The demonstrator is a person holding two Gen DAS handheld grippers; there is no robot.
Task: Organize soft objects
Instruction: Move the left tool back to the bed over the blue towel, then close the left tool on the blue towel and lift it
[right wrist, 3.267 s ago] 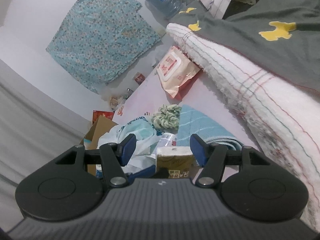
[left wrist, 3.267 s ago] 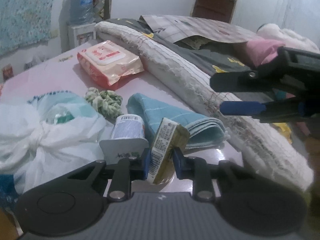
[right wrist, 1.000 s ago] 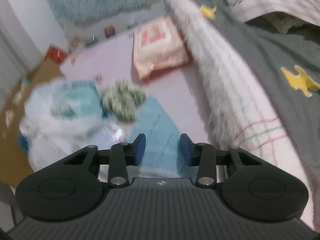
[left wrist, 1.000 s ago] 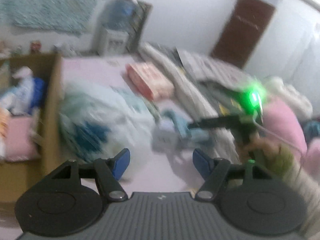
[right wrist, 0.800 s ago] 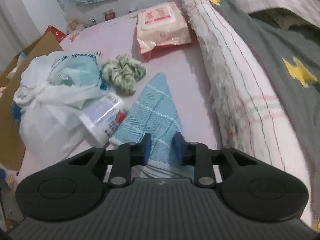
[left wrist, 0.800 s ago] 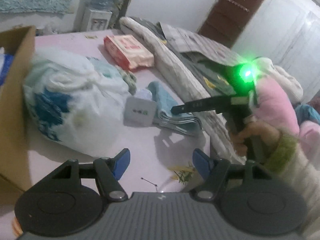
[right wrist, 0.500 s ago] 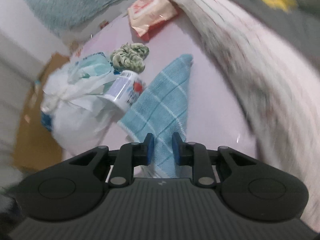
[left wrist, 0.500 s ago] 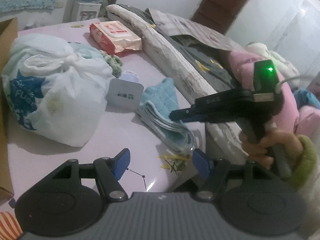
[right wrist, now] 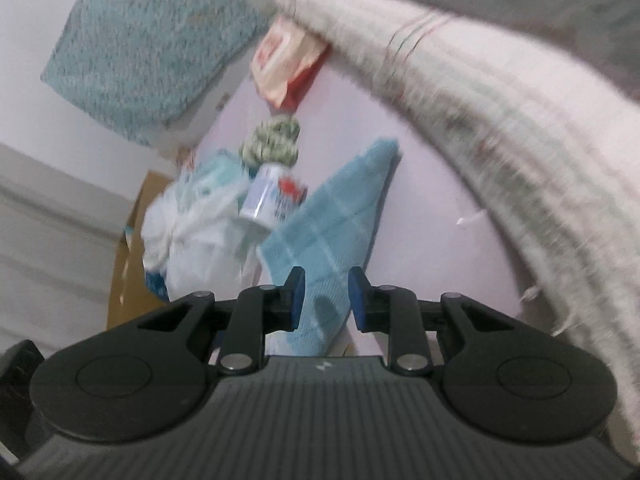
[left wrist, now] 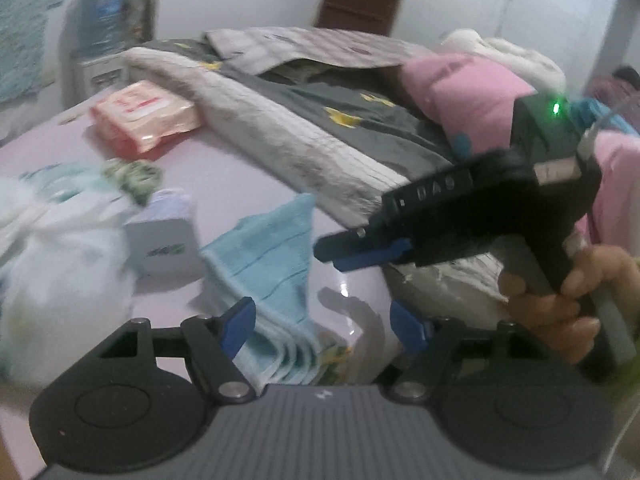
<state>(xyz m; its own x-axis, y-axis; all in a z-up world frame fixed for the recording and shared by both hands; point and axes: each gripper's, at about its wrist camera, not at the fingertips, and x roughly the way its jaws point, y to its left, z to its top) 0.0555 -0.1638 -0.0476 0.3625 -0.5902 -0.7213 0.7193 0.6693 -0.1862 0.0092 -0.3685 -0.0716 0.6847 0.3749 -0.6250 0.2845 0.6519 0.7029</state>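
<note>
Left tongs: blue pads spread wide, released, nothing between them. They hover low over the near end of the folded blue towel, whose stacked edges show just ahead of the left pad.

Right tongs: pads drawn close but a gap remains, and the towel shows through it from behind. Whether the pads touch the cloth I cannot tell; they look to be just above its near corner, gripping nothing. From the left wrist view the right tongs appear side-on, held in the person's hand, tips pointing toward the towel's far edge.

Towel lies flat on the pale pink bed surface, folded in several layers, one pointed corner toward the rolled white blanket.

Beside the towel on its left: a small white-and-blue tub tipped on its side, touching a knotted white plastic bag. Past the tub, a green-and-white scrunchie. Further back, a pack of wet wipes, red and white, close against the blanket's end.

The blanket runs the length of the bed, with a grey cover printed with yellow shapes behind it and a pink pillow beyond.

Right wrist view also shows a cardboard box behind the bag.

Both views are motion-blurred.
</note>
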